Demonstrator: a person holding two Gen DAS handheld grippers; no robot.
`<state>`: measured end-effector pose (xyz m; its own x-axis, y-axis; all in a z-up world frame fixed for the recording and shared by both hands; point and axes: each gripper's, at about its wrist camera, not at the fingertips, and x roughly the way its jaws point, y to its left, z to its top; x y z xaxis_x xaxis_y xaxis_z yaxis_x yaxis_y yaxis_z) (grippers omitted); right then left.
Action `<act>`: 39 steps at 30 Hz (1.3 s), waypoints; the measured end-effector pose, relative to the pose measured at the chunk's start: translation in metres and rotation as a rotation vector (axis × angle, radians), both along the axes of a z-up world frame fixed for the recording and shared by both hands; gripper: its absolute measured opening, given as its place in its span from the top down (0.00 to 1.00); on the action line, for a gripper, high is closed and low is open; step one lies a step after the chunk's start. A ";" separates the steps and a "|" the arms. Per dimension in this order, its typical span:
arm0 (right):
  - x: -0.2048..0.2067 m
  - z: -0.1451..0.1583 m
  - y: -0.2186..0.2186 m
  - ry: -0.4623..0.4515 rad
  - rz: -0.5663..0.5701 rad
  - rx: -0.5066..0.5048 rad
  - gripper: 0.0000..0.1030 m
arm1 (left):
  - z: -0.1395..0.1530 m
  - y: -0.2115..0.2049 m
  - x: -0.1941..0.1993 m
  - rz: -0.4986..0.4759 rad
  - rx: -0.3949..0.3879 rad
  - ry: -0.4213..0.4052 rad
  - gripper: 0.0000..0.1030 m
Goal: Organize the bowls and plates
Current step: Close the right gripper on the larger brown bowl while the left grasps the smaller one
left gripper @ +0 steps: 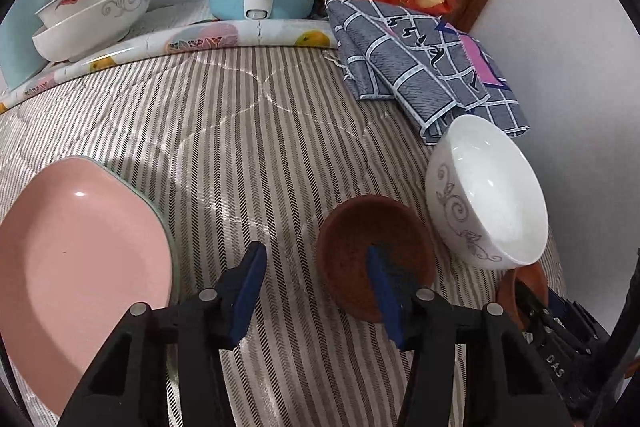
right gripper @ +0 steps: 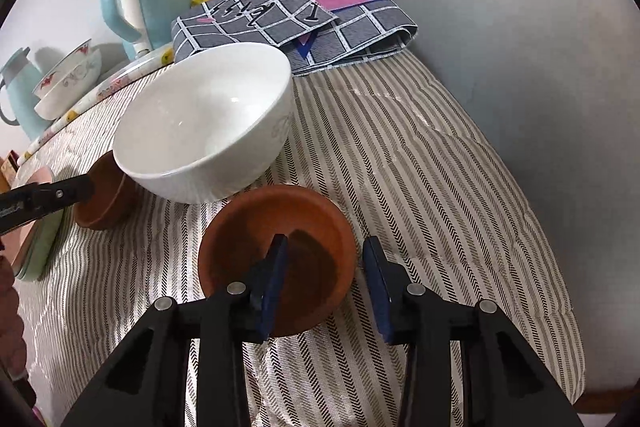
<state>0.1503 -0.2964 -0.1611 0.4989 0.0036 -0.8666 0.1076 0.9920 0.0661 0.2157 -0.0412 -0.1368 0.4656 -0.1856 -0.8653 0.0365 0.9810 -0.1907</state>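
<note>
Pink oval ceramic plate (left gripper: 84, 259): lies left of the left gripper (left gripper: 316, 291), atop a green one; glossy, slippery, brittle.
Left gripper: fingers released, right finger inside the small brown clay saucer (left gripper: 374, 255), rim between the fingers.
Brown clay saucer: light, rough, chippable; best pinched at the rim; holds nothing.
White porcelain bowl (right gripper: 208, 119): beyond both grippers, tilted, empty; heavier, slick.
Right gripper (right gripper: 326, 283): fingers spread, straddling the rim of the second brown clay saucer (right gripper: 276, 255), also empty.
Surface: soft striped quilt (right gripper: 420, 187), unsteady footing.

Left tool (left gripper: 316, 291) spread wide, right tool (right gripper: 326, 283) likewise parted
</note>
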 end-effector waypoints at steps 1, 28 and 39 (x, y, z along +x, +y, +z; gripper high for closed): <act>-0.001 -0.001 -0.002 -0.002 -0.005 0.016 0.65 | -0.001 -0.001 0.000 -0.002 0.003 0.001 0.55; -0.007 0.010 -0.007 -0.028 -0.025 0.106 0.92 | -0.001 0.001 -0.005 0.014 -0.077 -0.023 0.92; -0.015 0.019 -0.003 -0.035 -0.028 0.110 0.92 | 0.012 0.007 -0.021 0.021 -0.080 -0.047 0.92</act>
<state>0.1355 -0.2990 -0.1422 0.5303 0.0833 -0.8437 0.1310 0.9752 0.1786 0.1947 -0.0340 -0.1245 0.5100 -0.2425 -0.8253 0.0266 0.9634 -0.2667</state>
